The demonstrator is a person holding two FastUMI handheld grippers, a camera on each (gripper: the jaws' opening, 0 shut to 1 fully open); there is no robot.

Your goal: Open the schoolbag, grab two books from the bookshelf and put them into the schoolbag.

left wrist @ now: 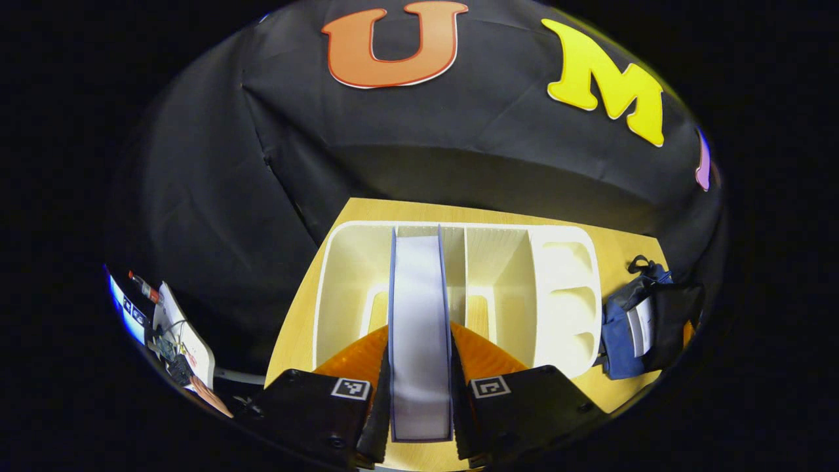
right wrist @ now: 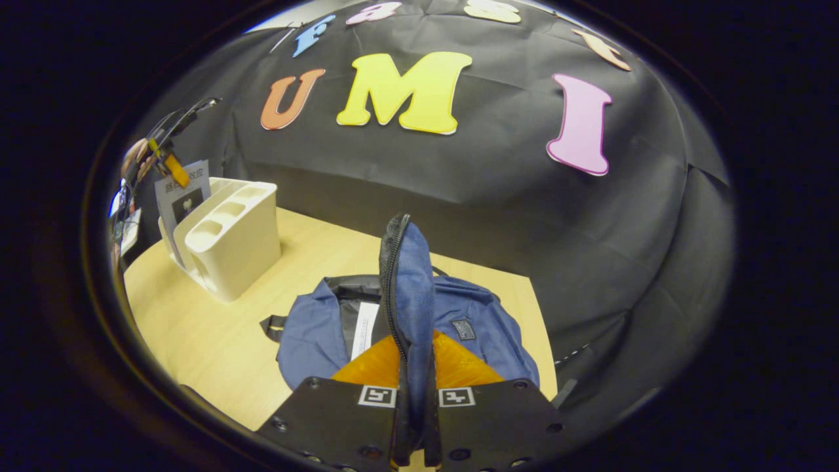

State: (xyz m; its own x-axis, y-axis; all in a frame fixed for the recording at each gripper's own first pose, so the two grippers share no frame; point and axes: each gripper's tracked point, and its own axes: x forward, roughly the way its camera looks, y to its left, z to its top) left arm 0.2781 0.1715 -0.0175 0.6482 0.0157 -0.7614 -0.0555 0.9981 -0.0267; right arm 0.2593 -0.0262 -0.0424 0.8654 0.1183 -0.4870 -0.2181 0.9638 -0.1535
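— What did our left gripper (left wrist: 419, 393) have between its fingers (left wrist: 373, 400)?

— A book (left wrist: 419, 328), page edges towards us, with a thin blue cover down each side. Both fingers were pressed on those covers, low on the book. We judged it stiff enough across the block to take the squeeze, fairly heavy for a pinch, and the covers perhaps a little slick, so a hold near the middle of its length seemed safest.

— And where was it?

— Standing upright in, or just above, a slot of the cream bookshelf (left wrist: 564, 288); we couldn't tell whether it touched the bottom. That gripper pointed steeply down over the wooden surface (left wrist: 295, 341), with the schoolbag (left wrist: 623, 328) off to the right, beyond the shelf's small cubbies.

— The right gripper (right wrist: 415, 393)?

— Its fingers (right wrist: 373, 367) were closed on the blue flap (right wrist: 411, 288) of the schoolbag, the zipper edge (right wrist: 392, 282) running up beside the pinch. The cloth was soft and limp; it draped either side of the hold, so we judged it light but prone to sag shut.

— So the bag was open?

— It looked so: a dark lining and something white showed under the lifted flap. The right gripper was held level and a little above the bag, facing the booth wall, with the bookshelf and the other gripper well off to its left.
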